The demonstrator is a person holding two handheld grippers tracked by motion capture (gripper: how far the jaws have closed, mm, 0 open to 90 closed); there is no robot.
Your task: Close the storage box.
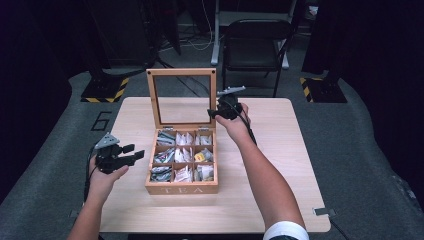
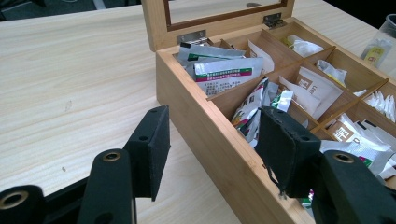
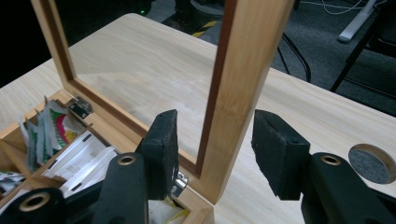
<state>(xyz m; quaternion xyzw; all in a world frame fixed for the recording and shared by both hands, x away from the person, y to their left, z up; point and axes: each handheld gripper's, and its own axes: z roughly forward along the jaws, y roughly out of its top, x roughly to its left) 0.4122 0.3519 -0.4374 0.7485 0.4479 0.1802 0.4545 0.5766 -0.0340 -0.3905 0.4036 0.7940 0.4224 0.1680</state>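
A wooden tea box [image 1: 181, 189] marked TEA stands mid-table, its glass-windowed lid [image 1: 181, 73] upright. Its compartments hold several tea sachets [image 1: 182, 155]. My left gripper [image 1: 134, 152] hovers at the box's left wall, open. In the left gripper view it [image 2: 210, 149] straddles that wall [image 2: 205, 121], one jaw over the table and the other over the sachets [image 2: 224, 72]. My right gripper [image 1: 215, 112] is at the lid's right edge. In the right gripper view it [image 3: 215, 140] stands open, with the lid's side frame [image 3: 243, 70] between the pads, which do not grip it.
The light wood table [image 1: 280, 200] has bare room on both sides of the box. A round grommet [image 3: 371, 163] sits in the tabletop near the right gripper. A clear container [image 2: 385, 39] stands beyond the box. A black chair [image 1: 255, 45] is behind the table.
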